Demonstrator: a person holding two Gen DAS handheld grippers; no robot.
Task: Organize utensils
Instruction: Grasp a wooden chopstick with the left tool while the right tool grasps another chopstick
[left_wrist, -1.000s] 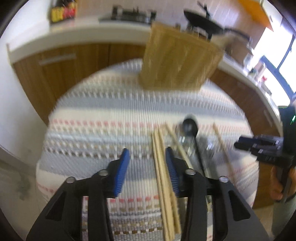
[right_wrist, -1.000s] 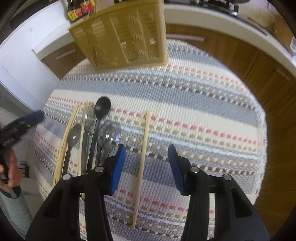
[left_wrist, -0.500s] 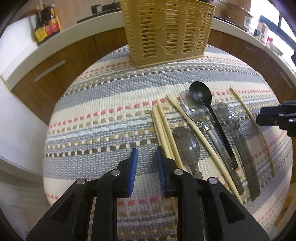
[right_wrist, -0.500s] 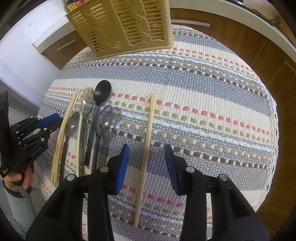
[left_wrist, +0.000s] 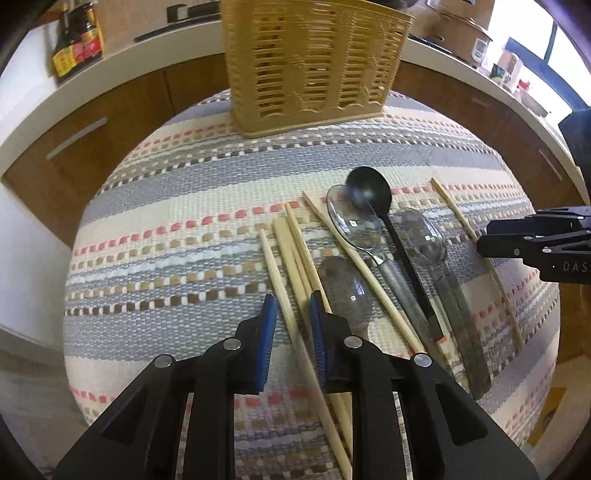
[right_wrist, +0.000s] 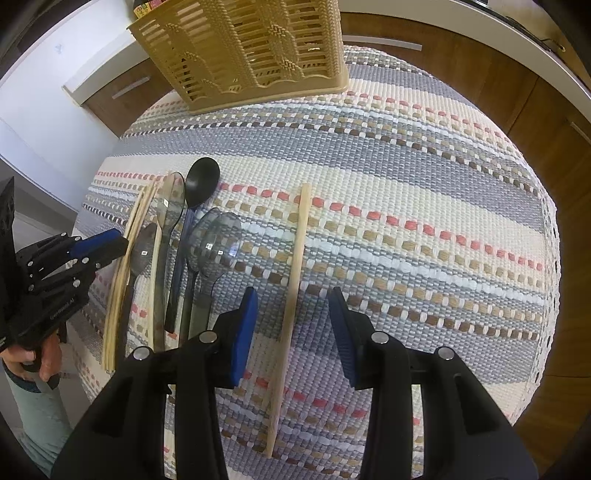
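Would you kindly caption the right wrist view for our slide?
Open right hand-held gripper straddling a lone chopstick on the striped cloth, spoons alongside.

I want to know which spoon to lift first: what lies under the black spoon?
The black spoon overlaps the bowl rim of a clear spoon and its handle crosses the striped cloth. Whatever is under its bowl is covered.

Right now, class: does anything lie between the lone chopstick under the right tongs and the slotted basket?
Nothing visible does. Between the lone chopstick and the basket lies only bare striped cloth; the spoons lie off to one side.
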